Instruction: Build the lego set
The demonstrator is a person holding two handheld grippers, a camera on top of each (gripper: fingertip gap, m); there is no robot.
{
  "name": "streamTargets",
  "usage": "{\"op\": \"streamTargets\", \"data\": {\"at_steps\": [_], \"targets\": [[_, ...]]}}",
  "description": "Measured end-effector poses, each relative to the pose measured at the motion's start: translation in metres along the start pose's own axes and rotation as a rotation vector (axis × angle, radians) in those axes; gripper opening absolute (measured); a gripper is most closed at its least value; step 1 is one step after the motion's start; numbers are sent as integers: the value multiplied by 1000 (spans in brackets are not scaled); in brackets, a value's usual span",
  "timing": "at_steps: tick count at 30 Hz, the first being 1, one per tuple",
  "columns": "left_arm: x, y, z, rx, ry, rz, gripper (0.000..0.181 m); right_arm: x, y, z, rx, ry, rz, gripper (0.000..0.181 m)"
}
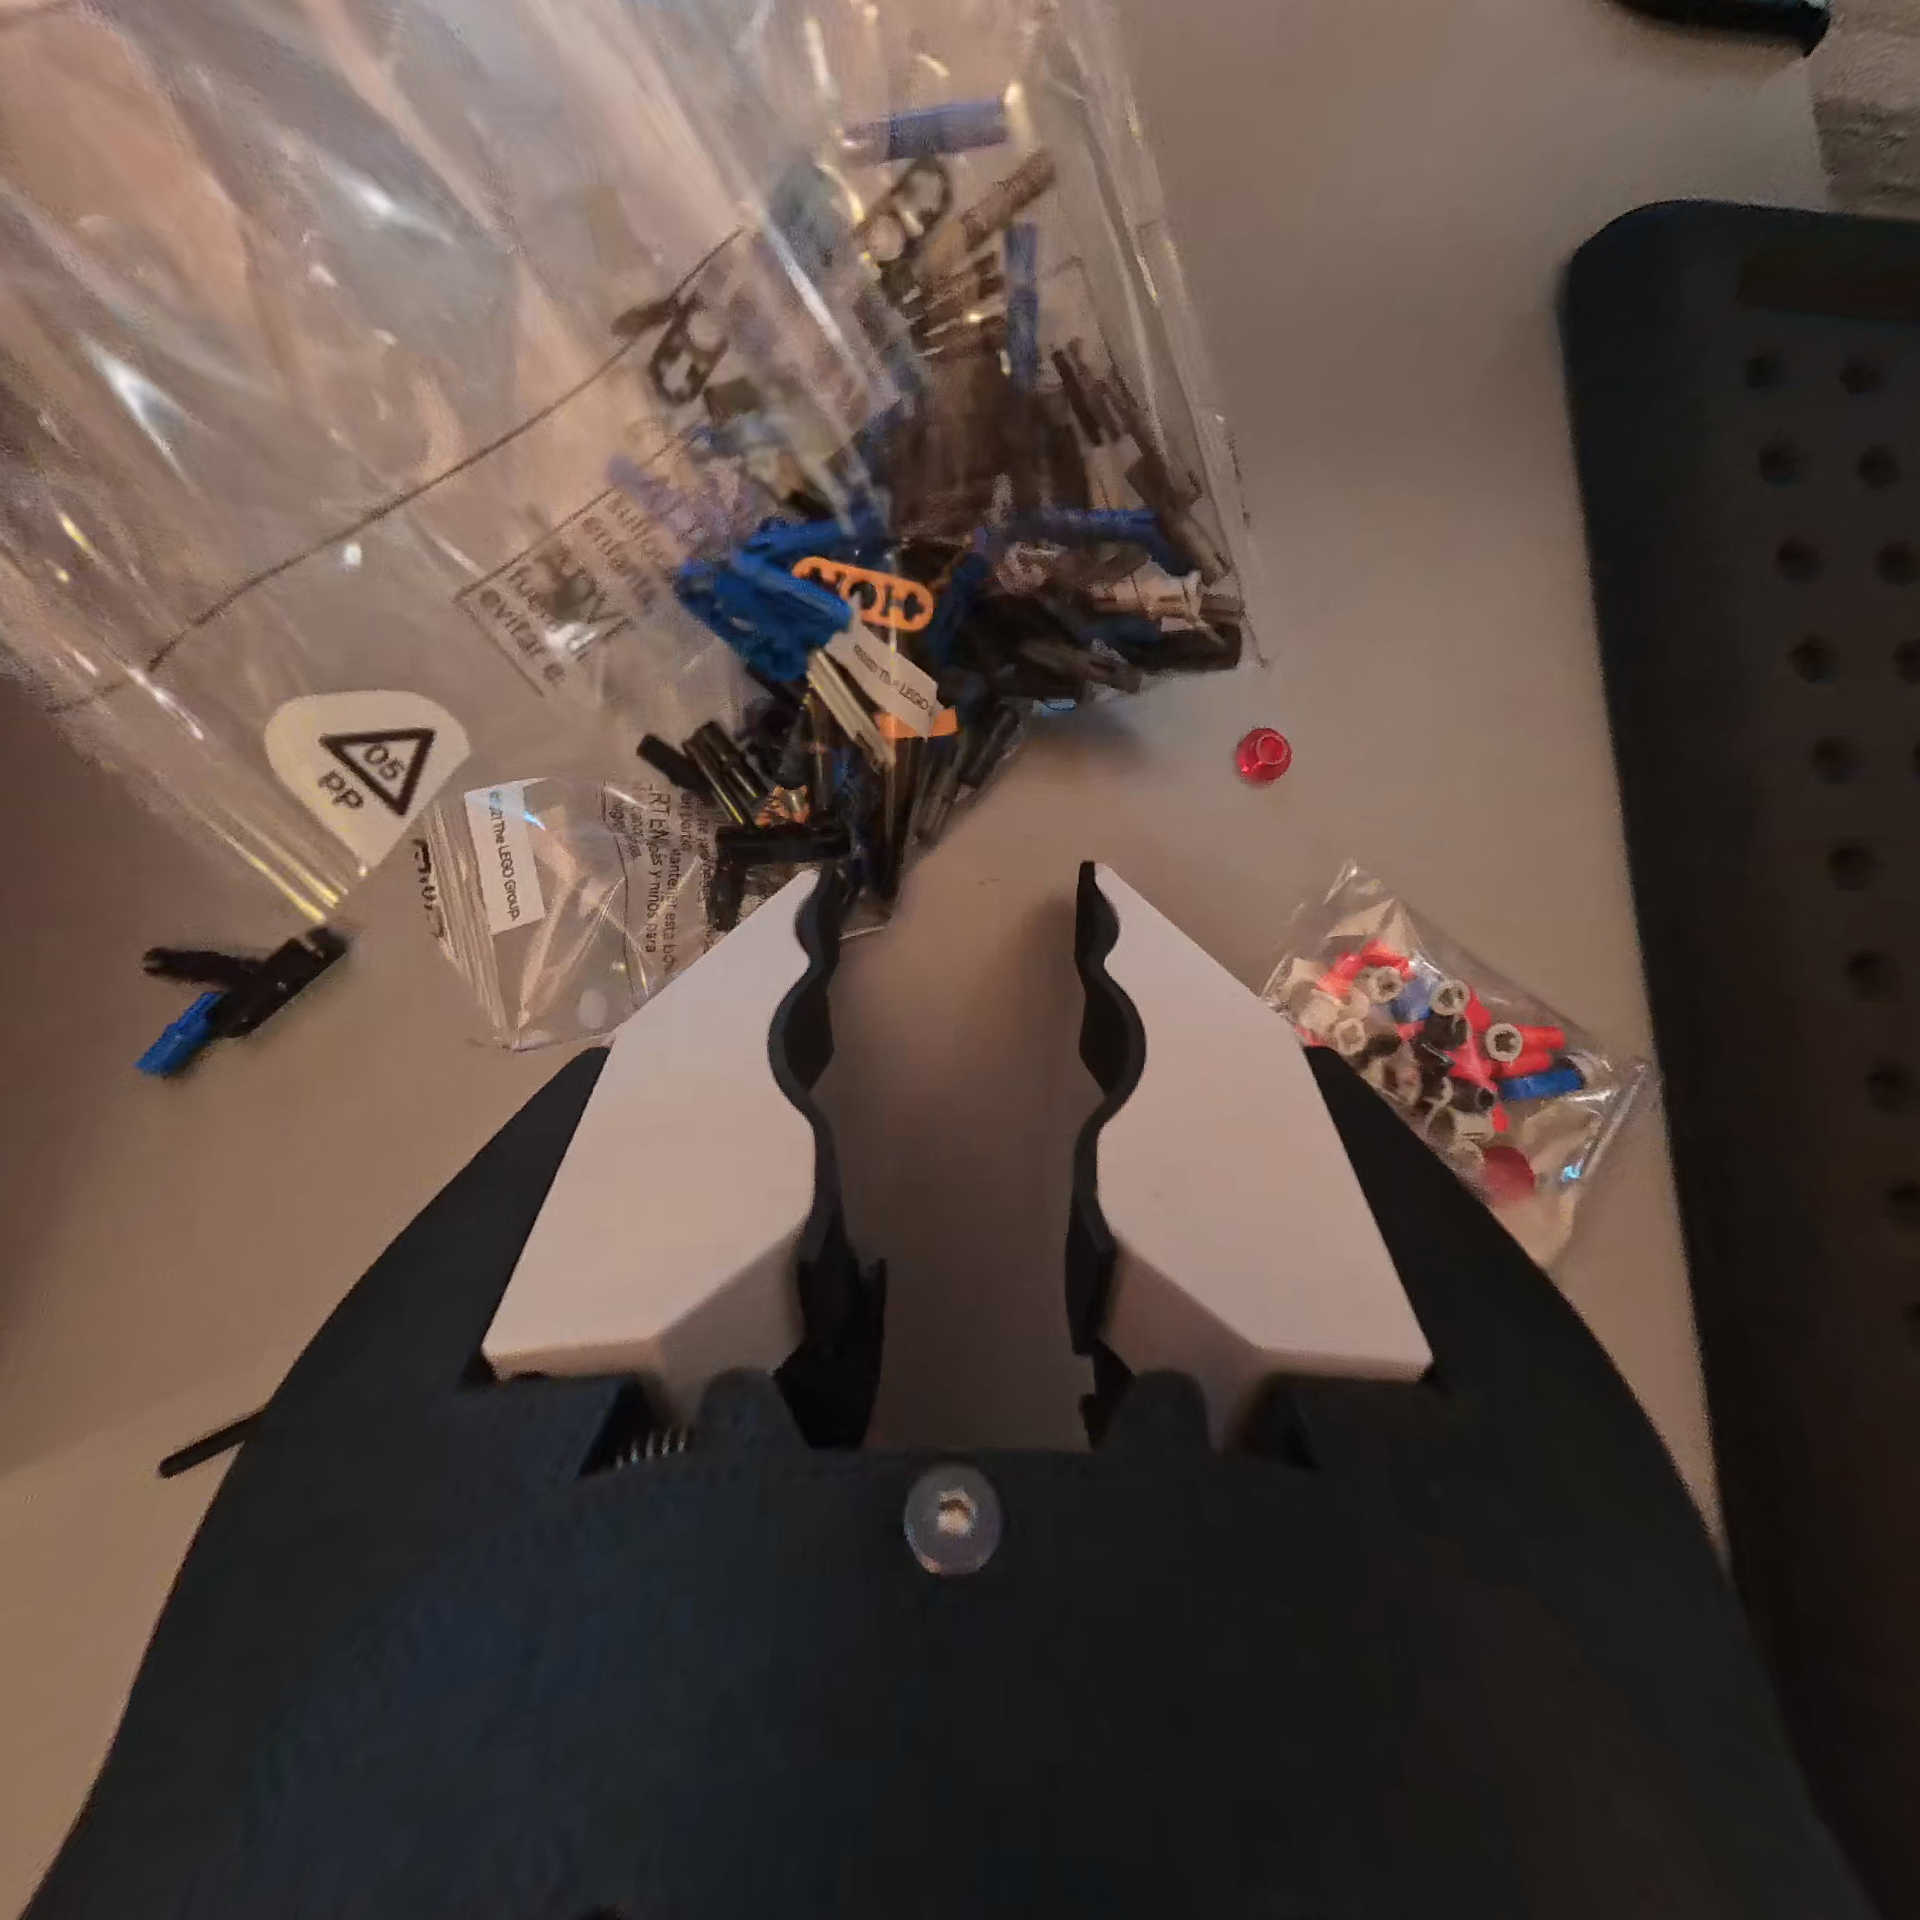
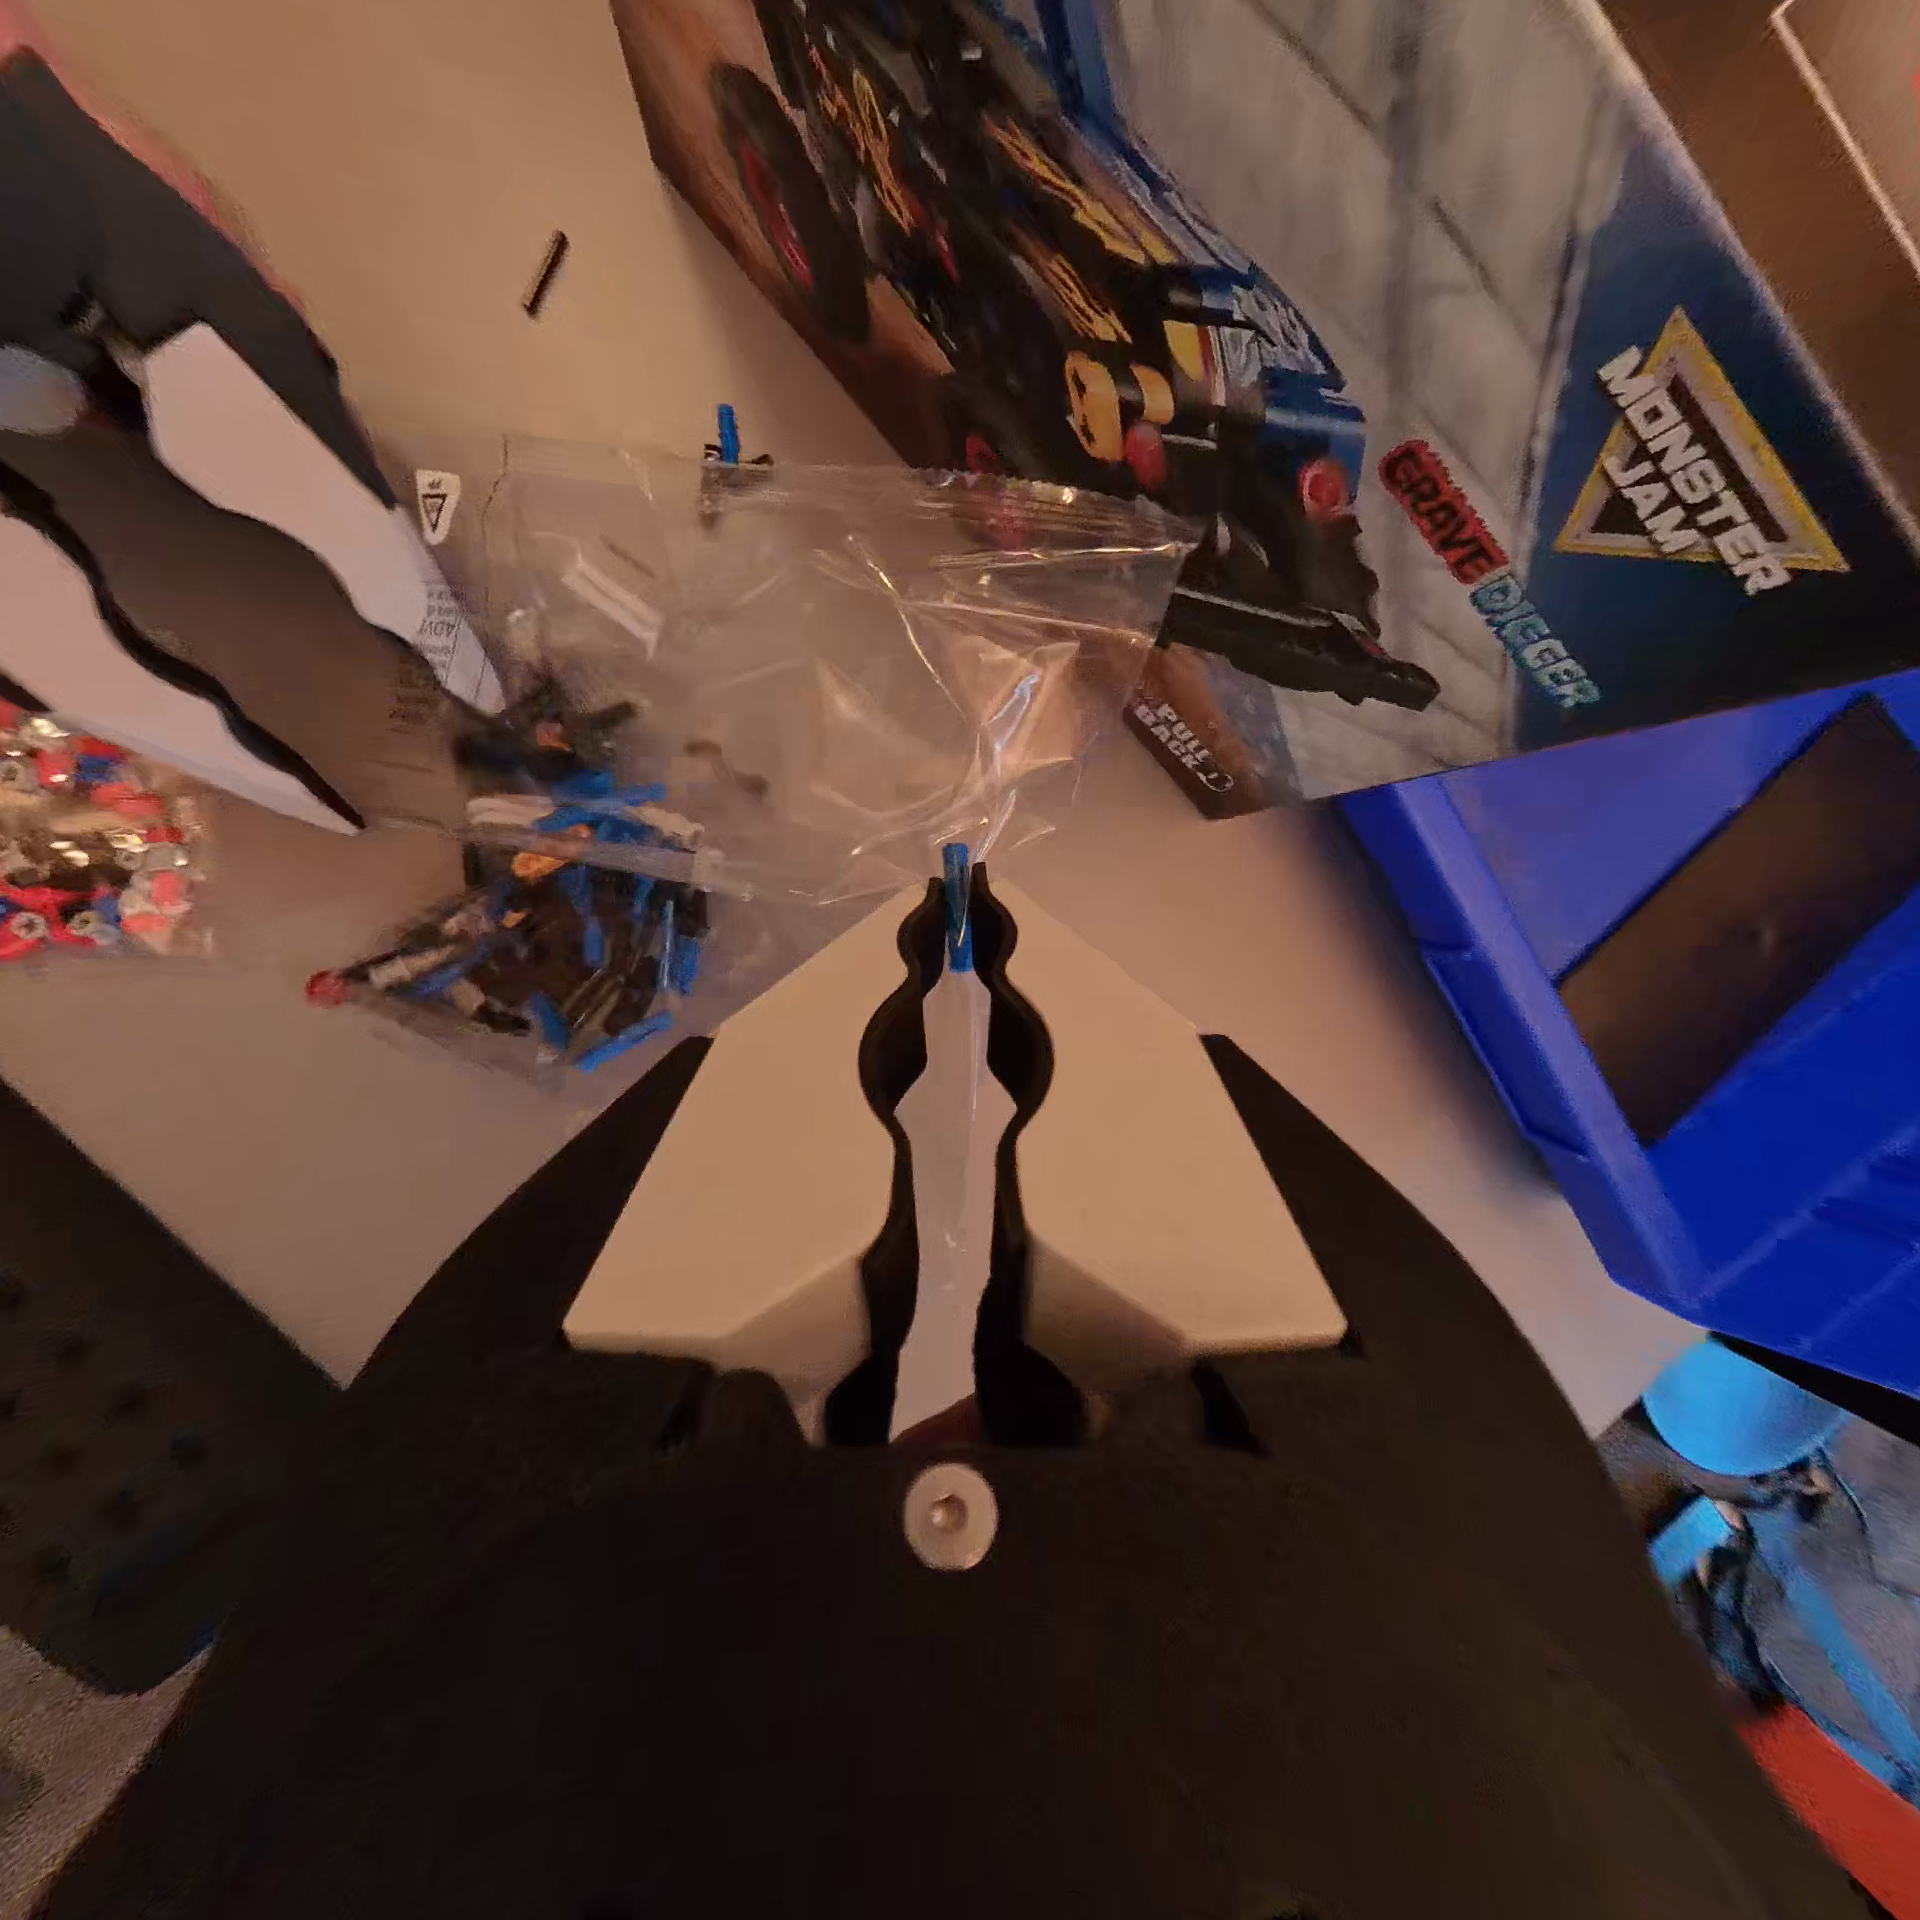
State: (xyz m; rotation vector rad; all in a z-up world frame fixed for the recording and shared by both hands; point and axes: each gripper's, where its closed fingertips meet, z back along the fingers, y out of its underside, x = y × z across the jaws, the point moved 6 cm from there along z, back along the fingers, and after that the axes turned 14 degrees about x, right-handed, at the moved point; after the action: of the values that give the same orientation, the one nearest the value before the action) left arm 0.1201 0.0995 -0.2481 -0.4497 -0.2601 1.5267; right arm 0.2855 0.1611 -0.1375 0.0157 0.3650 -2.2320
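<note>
- The right claw [image 2: 958, 894] was pinched on a small blue pin [image 2: 957, 906] together with a fold of the clear parts bag [image 2: 790, 665], film trailing back between its fingers.
- The left claw [image 1: 951, 883] stood spread and empty, its tips just short of the black and blue pieces [image 1: 831, 769] spilling from the bag's mouth.
- A risk, as I judged it: with the film caught alongside the pin, a pull by the right claw could drag the whole bag and scatter more pieces over the desk [image 1: 1351, 260], or the pin could slip out of so shallow a grip.
- A loose red stud [image 1: 1262, 752] lay beside the spill and might roll if nudged.
- A small sealed bag of red, white and blue bits [image 1: 1444, 1049] sat right of the left claw; a black-and-blue subassembly [image 1: 234, 982] lay apart to its left.
- The desk was pale, smooth and warmly lit, so small pieces would slide easily.
- A dark perforated mat [image 1: 1787, 727] ran along the desk's right side.
- Farther off lay the set's box [image 2: 1299, 343] and a blue bin [image 2: 1662, 997]; the room beyond was too blurred to tell.
</note>
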Motion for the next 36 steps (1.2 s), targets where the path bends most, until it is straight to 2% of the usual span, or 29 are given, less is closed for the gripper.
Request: {"op": "streamTargets", "data": {"at_steps": [3,5,8,13,16,19,21,25,27,28,31,33,36], "targets": [[-8,-2,-2,-9,42,-6,47,-3,-3,-9,-13,17,-19,2],[-17,-4,-3,-13,92,-15,47,-8,2,-24,38,32,-28,2],[-19,-6,-4,-9,82,-23,49,-10,6,-36,60,49,-30,2],[-14,-7,-4,-27,61,-12,55,-7,20,-22,59,60,-43,2],[-15,-10,-6,-38,104,5,51,1,17,-13,55,39,-24,2],[-11,-13,-9,-41,65,7,42,-1,1,5,7,54,-13,2],[-10,-13,-9,-25,48,6,35,-3,-3,-5,83,44,11,2],[-13,-11,-9,-22,53,8,23,-1,-15,-13,93,44,47,2],[-8,-11,-9,-26,29,17,13,1,-22,-5,24,36,41,2],[-7,-11,-10,-33,29,26,9,2,-22,-4,38,48,46,2],[-5,-13,-12,-51,33,32,7,4,-29,7,56,83,84,2],[-5,-15,-11,-47,27,30,3,-5,-27,1,165,127,87,2],[-8,-14,-10,-44,44,21,1,0,-39,2,137,110,115,2]]}}
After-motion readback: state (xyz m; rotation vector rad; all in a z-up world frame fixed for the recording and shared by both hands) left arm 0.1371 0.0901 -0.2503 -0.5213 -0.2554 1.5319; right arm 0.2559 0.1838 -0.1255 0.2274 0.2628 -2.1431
